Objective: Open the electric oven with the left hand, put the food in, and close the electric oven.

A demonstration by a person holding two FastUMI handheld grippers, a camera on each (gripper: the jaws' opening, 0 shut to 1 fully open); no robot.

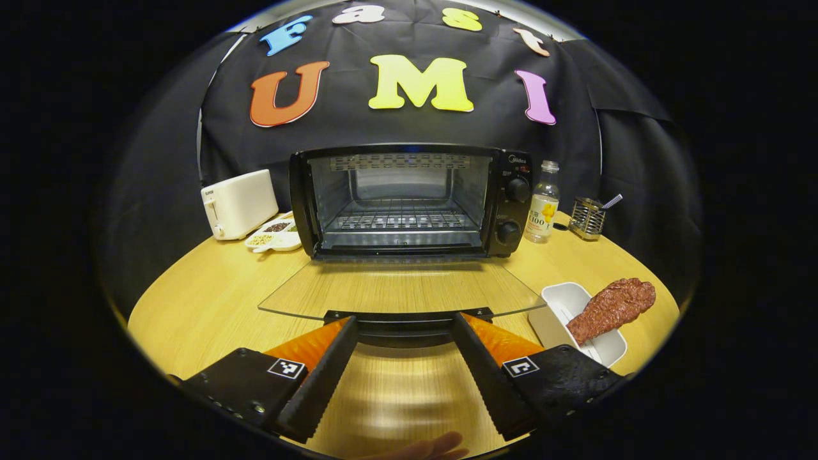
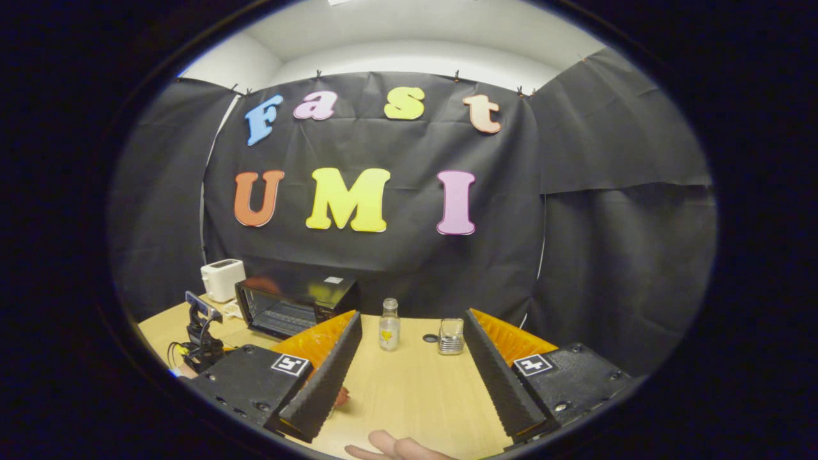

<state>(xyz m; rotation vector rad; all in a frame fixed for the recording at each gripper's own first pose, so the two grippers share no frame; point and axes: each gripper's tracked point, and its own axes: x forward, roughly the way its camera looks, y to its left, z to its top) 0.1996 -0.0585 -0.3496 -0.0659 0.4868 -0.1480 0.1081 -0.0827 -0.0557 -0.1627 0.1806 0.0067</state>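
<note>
In the left gripper view, the left gripper (image 1: 402, 367) has its fingers (image 1: 323, 377) spread wide with nothing between them, hovering over the wooden bench (image 1: 204, 300). Just beyond the fingertips lies the dark handle (image 1: 409, 319) of the oven door (image 1: 402, 287), a glass panel folded all the way down and lying flat, pointing back toward the fingers. Past the door, straight ahead, stands the electric oven (image 1: 409, 201) with its cavity open and a bare wire rack (image 1: 401, 220) inside. The food (image 1: 611, 308), a reddish-brown piece of meat, lies ahead and to the right of the left fingers, just beside the right finger. It rests in a white tray (image 1: 562, 303), its long axis running diagonally from near the fingers up and away to the right. In the right gripper view, the right gripper (image 2: 412, 370) is also spread open and empty, held above the bench. A small reddish patch just beside its left finger may be the food, though too little shows to be sure. The oven sits farther off, ahead and to the left of these fingers. Judging by this, the opening step looks done, and the right gripper seems better placed to take the food, which must then travel left into the cavity.
</note>
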